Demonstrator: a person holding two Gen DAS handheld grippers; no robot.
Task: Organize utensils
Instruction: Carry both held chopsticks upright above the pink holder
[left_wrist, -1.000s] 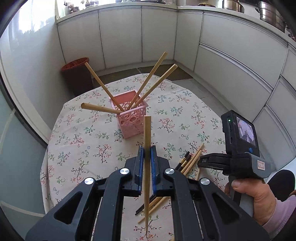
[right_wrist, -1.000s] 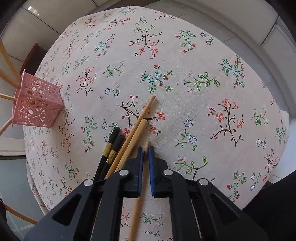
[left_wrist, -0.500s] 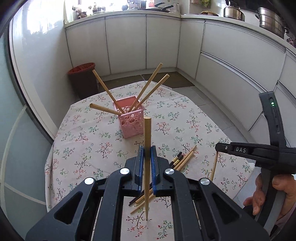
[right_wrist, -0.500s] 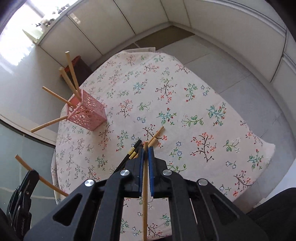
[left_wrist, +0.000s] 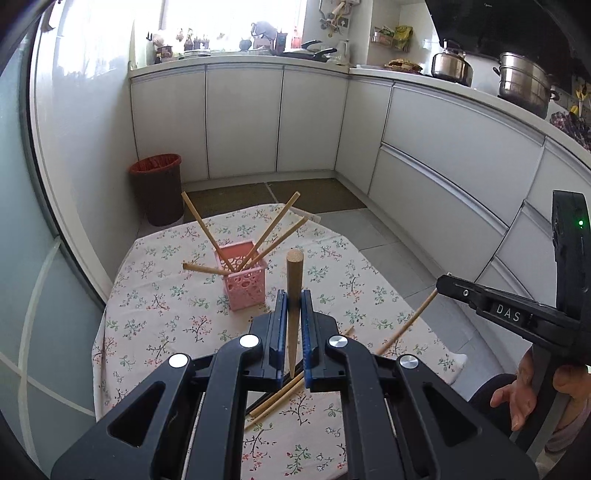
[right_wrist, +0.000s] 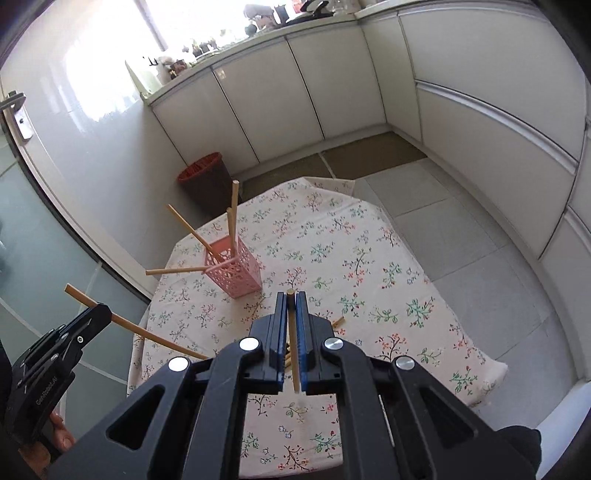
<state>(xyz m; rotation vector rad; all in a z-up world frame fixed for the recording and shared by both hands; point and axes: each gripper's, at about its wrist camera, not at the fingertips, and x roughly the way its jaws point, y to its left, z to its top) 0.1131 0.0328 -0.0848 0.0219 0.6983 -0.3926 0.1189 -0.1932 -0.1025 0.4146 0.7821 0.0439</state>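
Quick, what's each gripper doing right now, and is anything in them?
Left gripper: shut on a wooden chopstick, held above the table.
Right gripper: shut on another wooden chopstick, also lifted.

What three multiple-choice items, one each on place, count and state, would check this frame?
1. Where does the pink holder stand?
A. on the floor
B. on the floral tablecloth
C. on the counter

2. How many chopsticks stand in the holder?
A. two
B. four
C. seven

3. What is the left tool doing?
A. gaping with nothing in it
B. clamping a spoon
C. clamping a chopstick

Key: B, the cloth shows all round the holder; B, four sticks fan out of it; C, the stick stands between the closed blue pads.
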